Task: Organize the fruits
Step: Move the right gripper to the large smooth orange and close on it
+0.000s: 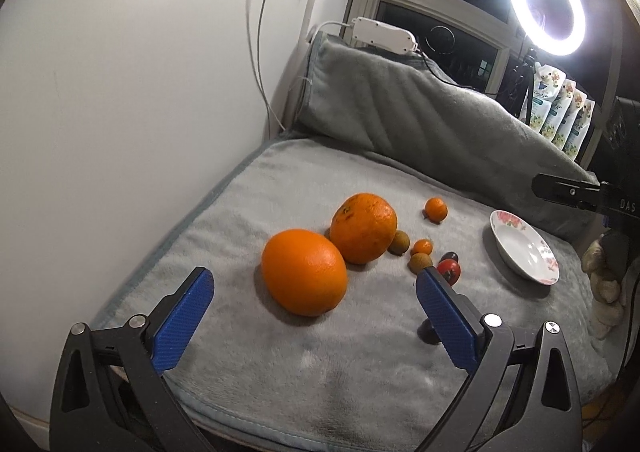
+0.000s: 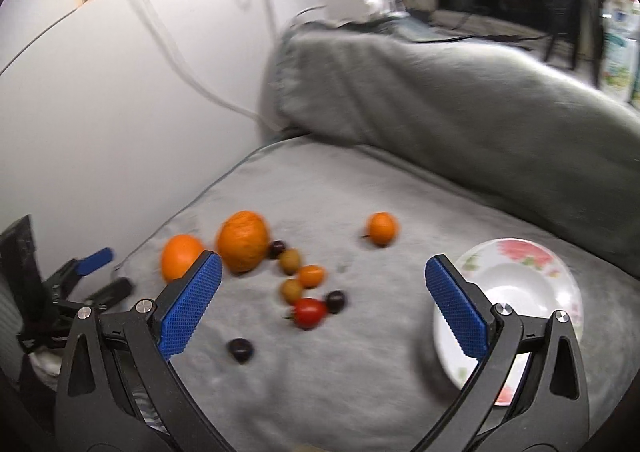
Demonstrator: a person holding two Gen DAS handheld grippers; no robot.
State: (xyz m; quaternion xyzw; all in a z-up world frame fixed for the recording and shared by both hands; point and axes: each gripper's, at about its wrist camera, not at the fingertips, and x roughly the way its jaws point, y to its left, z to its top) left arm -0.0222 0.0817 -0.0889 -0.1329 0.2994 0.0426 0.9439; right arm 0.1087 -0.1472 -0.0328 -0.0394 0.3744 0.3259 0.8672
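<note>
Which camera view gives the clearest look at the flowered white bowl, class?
The left wrist view: the bowl appears sharp and whole, empty on the grey blanket. In the right wrist view the bowl is nearer but blurred, and the right tongs cover part of its rim.

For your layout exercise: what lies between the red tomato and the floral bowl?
Only bare grey blanket separates the red tomato from the floral bowl, clearest in the right wrist view.

Two wrist cameras, both low over the grey blanket [image 1: 280, 364], facing the wall and window.

The left wrist view sits close behind the smooth orange [image 1: 305, 272]. The right wrist view, blurred, looks from further right, beside the flowered bowl [image 2: 516, 288]. Both share the fruit cluster, the bowl and the folded blanket behind.
</note>
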